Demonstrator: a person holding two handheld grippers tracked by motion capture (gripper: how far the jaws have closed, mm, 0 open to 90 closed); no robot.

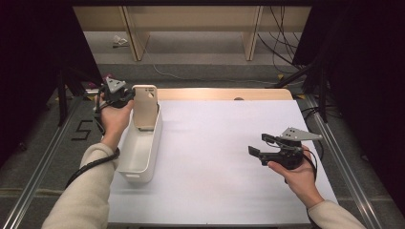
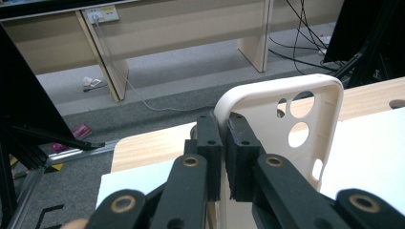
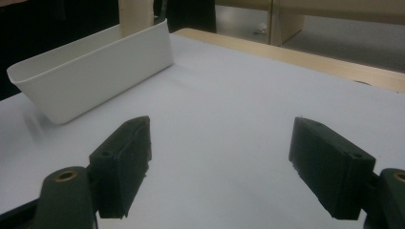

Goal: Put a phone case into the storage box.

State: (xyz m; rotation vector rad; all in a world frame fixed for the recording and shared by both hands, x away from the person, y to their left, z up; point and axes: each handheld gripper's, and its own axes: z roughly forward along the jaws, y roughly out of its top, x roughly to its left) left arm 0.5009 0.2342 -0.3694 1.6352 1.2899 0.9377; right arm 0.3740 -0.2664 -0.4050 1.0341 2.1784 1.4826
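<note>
1. Here the left gripper (image 1: pixel 125 95) has its jaws clamped on the edge of a beige phone case (image 1: pixel 145 106); in the left gripper view the two black jaws pinch the case's rim (image 2: pixel 224 107) between them, with the case's camera cut-outs to the right of the grip.
2. The phone case stands upright at the far end of a white bin (image 1: pixel 139 148), which sits along the left edge of the counter (image 1: pixel 229 162). Whether its lower end touches the bin's floor is hard to tell from above.
3. The right gripper (image 1: pixel 258 146) is held just above the right side of the counter, its jaws wide apart and holding nothing; they point left toward the bin (image 3: pixel 90 71), well apart from it.
4. The counter carries a white sheet, with a strip of pale wood bare along its far edge.
5. Beyond it lie grey carpet, wooden furniture legs (image 1: pixel 136 45) and loose cables (image 1: pixel 282 47) on the floor.
</note>
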